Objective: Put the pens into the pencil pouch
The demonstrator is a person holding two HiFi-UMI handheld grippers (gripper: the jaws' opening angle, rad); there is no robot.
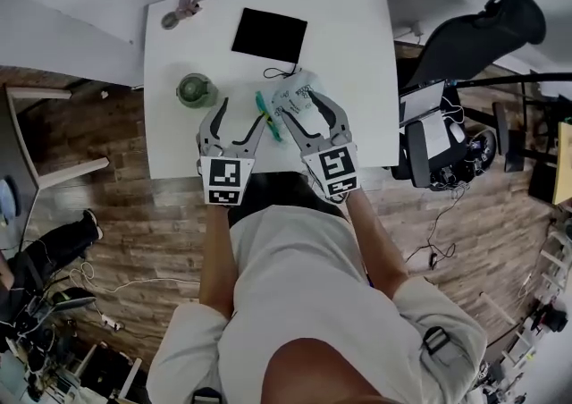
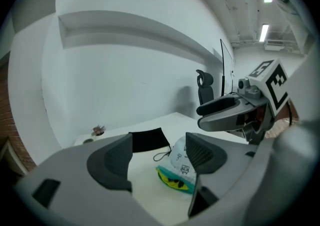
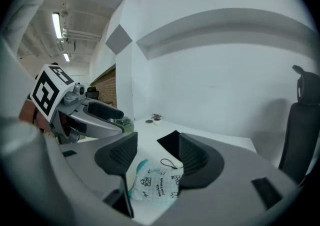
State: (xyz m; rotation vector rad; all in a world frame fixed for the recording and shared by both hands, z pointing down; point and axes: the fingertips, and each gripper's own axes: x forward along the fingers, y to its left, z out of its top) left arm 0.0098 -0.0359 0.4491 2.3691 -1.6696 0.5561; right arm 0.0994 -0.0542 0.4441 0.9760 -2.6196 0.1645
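Observation:
The pencil pouch (image 1: 297, 95), white with small prints and a teal rim, lies on the white table (image 1: 357, 45) near its front edge. In the left gripper view the pouch (image 2: 176, 171) shows its mouth, with a yellow inside and dark shapes in it. No loose pen is in sight. My left gripper (image 1: 241, 116) hangs open above the table just left of the pouch, nothing between its pads. To the right, my right gripper (image 1: 306, 110) hovers open over the pouch (image 3: 156, 185), apart from it. Each gripper sees the other: the right gripper (image 2: 226, 112), the left gripper (image 3: 95, 118).
A flat black case (image 1: 269, 34) with a cord loop lies behind the pouch. A green jar (image 1: 196, 89) stands at the left, and a small plant (image 1: 184, 8) at the far left corner. A black office chair (image 1: 474, 36) stands right of the table.

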